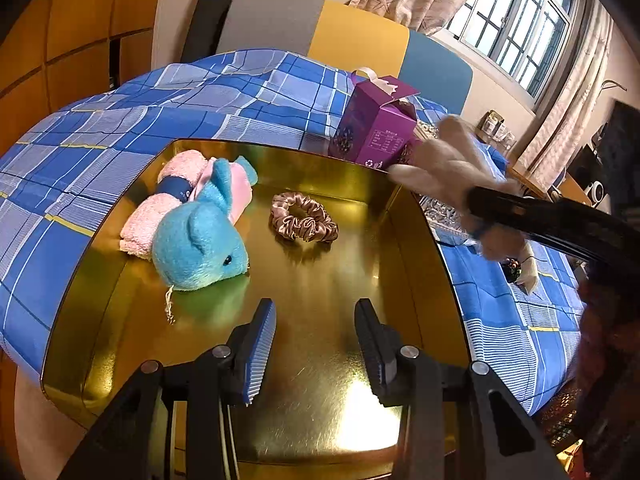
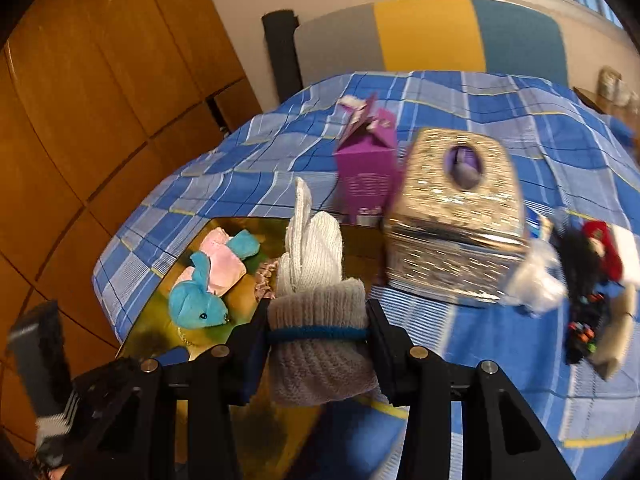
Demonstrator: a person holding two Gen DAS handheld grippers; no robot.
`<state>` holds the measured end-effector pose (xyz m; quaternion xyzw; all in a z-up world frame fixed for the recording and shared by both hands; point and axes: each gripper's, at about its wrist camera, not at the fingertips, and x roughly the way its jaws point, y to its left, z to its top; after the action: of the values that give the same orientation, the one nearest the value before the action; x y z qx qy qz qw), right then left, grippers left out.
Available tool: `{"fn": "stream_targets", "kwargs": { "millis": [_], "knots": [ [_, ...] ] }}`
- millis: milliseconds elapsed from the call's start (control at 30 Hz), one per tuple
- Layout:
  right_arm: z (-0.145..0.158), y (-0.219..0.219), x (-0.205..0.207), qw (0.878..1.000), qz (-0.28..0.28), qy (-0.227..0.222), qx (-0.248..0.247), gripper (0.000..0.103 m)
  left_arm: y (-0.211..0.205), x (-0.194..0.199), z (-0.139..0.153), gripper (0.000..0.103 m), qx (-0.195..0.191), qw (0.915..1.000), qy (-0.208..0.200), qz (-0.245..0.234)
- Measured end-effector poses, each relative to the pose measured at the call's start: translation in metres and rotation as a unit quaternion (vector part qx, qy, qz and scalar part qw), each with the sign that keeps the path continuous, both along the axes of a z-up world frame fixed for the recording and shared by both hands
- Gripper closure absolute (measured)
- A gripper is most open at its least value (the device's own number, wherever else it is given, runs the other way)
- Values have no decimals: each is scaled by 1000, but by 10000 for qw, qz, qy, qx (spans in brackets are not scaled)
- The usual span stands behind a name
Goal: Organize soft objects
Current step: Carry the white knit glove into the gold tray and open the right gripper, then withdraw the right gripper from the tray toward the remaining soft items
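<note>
Blue plaid bed (image 1: 100,140) bearing gold tray (image 1: 360,184); left gripper (image 1: 316,344) parted, empty; right gripper (image 2: 318,344) clamped on rolled glove (image 2: 320,320).

Bed (image 2: 500,112), blue plaid sheet. On it: gold tray (image 1: 412,240), purple box (image 2: 366,176) behind tray, silver tissue box (image 2: 456,224) beside it, small clutter pile (image 2: 588,280) at right.

The left gripper (image 1: 316,344) hangs with its jaws apart and nothing between them over a gold tray (image 1: 404,240) on a blue checked bedspread (image 1: 96,132). In the tray lie a blue plush toy (image 1: 200,240) against a rolled pink towel (image 1: 160,200), and a pink satin scrunchie (image 1: 304,218) apart from them. A purple carton (image 1: 374,128) stands just beyond the tray's far rim, and a blurred pale glove (image 1: 452,164) crosses above the tray's right corner.
</note>
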<state>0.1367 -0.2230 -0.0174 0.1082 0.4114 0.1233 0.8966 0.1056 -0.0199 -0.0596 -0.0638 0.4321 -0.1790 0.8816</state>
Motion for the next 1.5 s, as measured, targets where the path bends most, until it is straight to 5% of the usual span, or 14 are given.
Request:
{"fn": "stream_targets", "kwargs": {
  "millis": [467, 600, 967, 1500],
  "knots": [
    [-44, 51, 78, 9943, 512, 351, -865, 54, 23, -2, 5, 62, -176, 9996, -18, 220],
    [-42, 54, 79, 9936, 436, 162, -1033, 44, 27, 1, 4, 62, -261, 9992, 53, 299],
    [6, 30, 29, 9953, 54, -585, -768, 28, 20, -1, 1, 62, -285, 9994, 80, 179],
    [-14, -42, -42, 9925, -688, 117, -1004, 28, -23, -16, 8, 62, -224, 9985, 47, -495]
  ]
}}
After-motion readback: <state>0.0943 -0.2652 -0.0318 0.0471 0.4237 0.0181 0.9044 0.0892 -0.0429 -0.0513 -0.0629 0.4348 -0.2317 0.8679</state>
